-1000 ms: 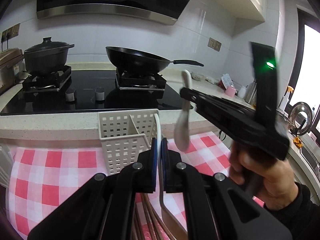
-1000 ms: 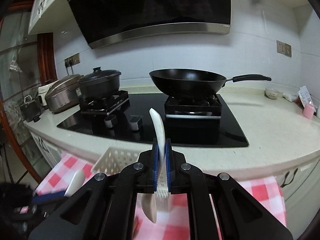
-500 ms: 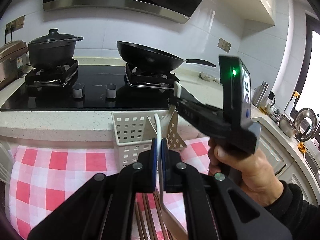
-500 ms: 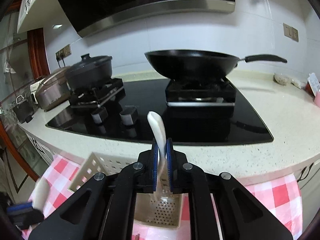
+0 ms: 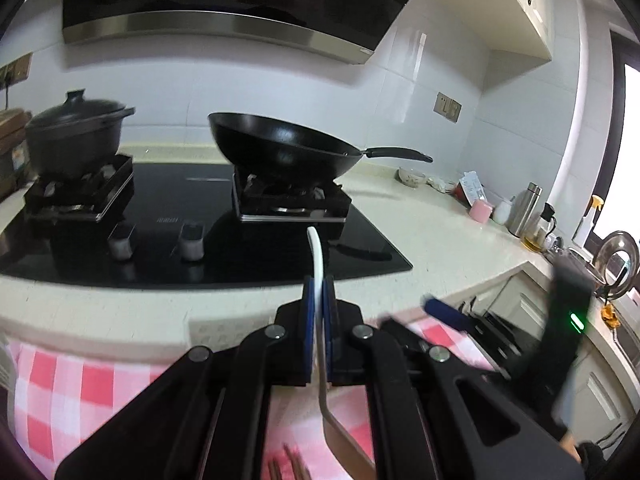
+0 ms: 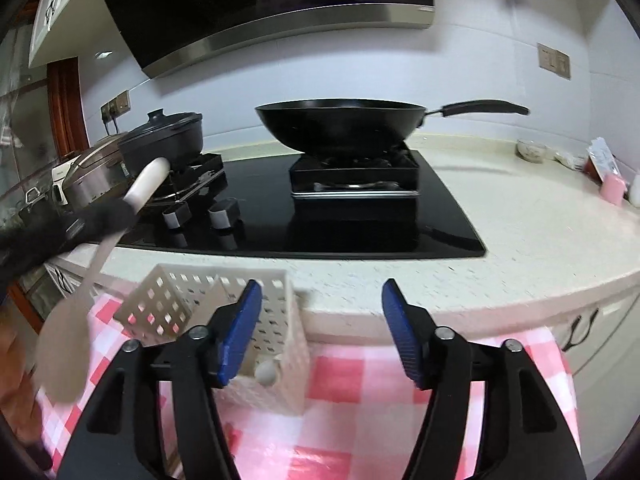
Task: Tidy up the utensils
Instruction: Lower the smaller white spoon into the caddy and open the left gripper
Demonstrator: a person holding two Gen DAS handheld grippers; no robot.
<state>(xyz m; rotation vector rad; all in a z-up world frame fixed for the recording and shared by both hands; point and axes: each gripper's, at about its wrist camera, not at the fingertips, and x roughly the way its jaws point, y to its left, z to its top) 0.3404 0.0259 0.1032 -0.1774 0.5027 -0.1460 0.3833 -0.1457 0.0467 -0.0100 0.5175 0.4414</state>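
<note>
A black hob fills twelve o'clock in the right wrist view, a wok on its right burner and a lidded pot at ten o'clock. Below it lies a red-checked cloth. On the cloth at seven o'clock stands a white perforated caddy; a white spoon's end shows in it. The right gripper has just been opening: its jaws stand wide, nothing between them. The left gripper is clamped on a white-handled spatula, handle toward twelve o'clock, blade at six.
</note>
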